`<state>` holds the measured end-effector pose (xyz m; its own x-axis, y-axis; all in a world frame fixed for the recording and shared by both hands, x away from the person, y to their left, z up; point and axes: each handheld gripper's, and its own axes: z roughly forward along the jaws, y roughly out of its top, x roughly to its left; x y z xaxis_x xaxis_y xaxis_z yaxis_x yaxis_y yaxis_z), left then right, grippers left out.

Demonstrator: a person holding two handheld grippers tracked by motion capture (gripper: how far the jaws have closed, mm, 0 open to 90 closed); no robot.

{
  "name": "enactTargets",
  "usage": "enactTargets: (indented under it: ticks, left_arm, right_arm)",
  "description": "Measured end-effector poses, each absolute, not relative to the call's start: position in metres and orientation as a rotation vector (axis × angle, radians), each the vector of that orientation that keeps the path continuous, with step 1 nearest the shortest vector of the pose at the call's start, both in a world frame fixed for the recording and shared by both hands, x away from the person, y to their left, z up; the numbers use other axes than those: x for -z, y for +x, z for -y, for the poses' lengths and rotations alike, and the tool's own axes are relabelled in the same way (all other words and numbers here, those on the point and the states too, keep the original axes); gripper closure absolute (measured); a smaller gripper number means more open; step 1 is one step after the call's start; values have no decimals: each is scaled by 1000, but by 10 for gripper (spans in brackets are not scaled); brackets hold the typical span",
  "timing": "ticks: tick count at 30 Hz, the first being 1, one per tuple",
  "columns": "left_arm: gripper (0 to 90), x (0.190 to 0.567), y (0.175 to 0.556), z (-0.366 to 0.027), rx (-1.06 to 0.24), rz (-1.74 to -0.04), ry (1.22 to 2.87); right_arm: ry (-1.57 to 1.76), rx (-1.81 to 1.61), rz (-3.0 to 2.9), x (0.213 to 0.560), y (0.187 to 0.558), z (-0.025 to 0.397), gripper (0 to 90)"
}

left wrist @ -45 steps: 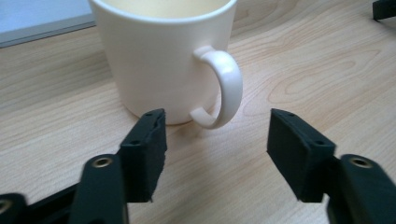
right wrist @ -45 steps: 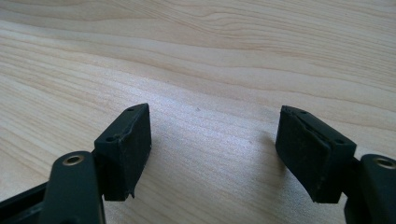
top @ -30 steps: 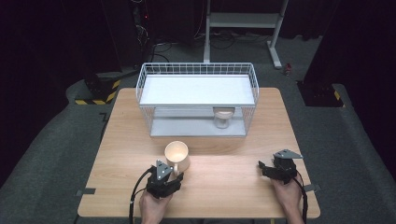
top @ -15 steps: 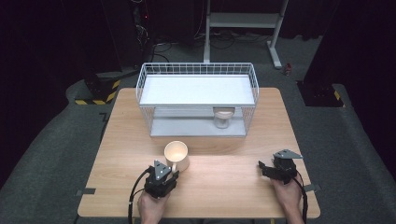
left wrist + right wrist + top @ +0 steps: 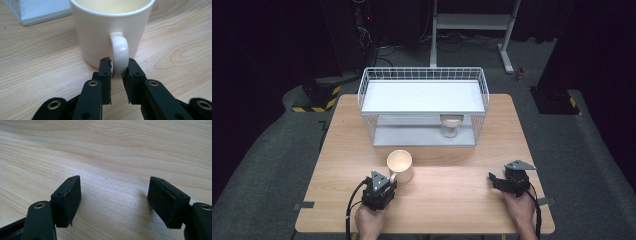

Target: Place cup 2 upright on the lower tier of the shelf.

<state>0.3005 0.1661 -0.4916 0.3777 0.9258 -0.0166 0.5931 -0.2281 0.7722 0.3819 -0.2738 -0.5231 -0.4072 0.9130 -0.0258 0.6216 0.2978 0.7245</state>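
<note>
A cream mug [image 5: 400, 164] stands upright on the wooden table [image 5: 452, 195], in front of the wire rack. My left gripper [image 5: 390, 178] is just behind it, and its jaws are shut on the mug's handle [image 5: 120, 53]. The mug body [image 5: 105, 30] is close before the left gripper [image 5: 119, 67]. My right gripper [image 5: 492, 178] rests low over bare wood at the right front, open, with nothing between its pads [image 5: 68, 197]. From its own camera the right gripper [image 5: 115, 200] has only table grain ahead.
A white wire rack [image 5: 422, 102] with two shelves stands at the back middle of the table. A second pale cup [image 5: 451, 125] sits on its lower shelf, right of centre. Dark floor and a metal stand [image 5: 472, 22] lie beyond.
The left gripper has edged slightly toward the mug handle. The mug and the right gripper have stayed where they were.
</note>
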Motion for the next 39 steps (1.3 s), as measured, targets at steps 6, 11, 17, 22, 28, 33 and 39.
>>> enactTargets:
  ticks: [6, 11, 17, 22, 28, 33, 39]
  left_arm:
    - [785, 493, 303, -171, -610, -1317, 1921]
    - [787, 493, 306, -174, -611, -1316, 1917]
    - [792, 494, 308, -176, -614, -1298, 1918]
    - [796, 496, 307, -177, -619, -1272, 1910]
    - [799, 496, 307, -179, -624, -1241, 1926]
    - [800, 496, 307, -179, -632, -1220, 1927]
    - [803, 493, 307, -179, -647, -1195, 1929]
  right_arm:
    - [1369, -895, -2134, 523, 382, 274, 273]
    - [1369, -895, -2135, 523, 382, 274, 273]
    - [1370, -895, -2134, 523, 382, 274, 273]
    - [1368, -895, -2135, 523, 382, 274, 274]
    - [1370, -896, -2135, 523, 382, 274, 274]
    - [1370, -897, -2135, 523, 382, 274, 274]
    - [1370, -897, -2135, 523, 382, 274, 275]
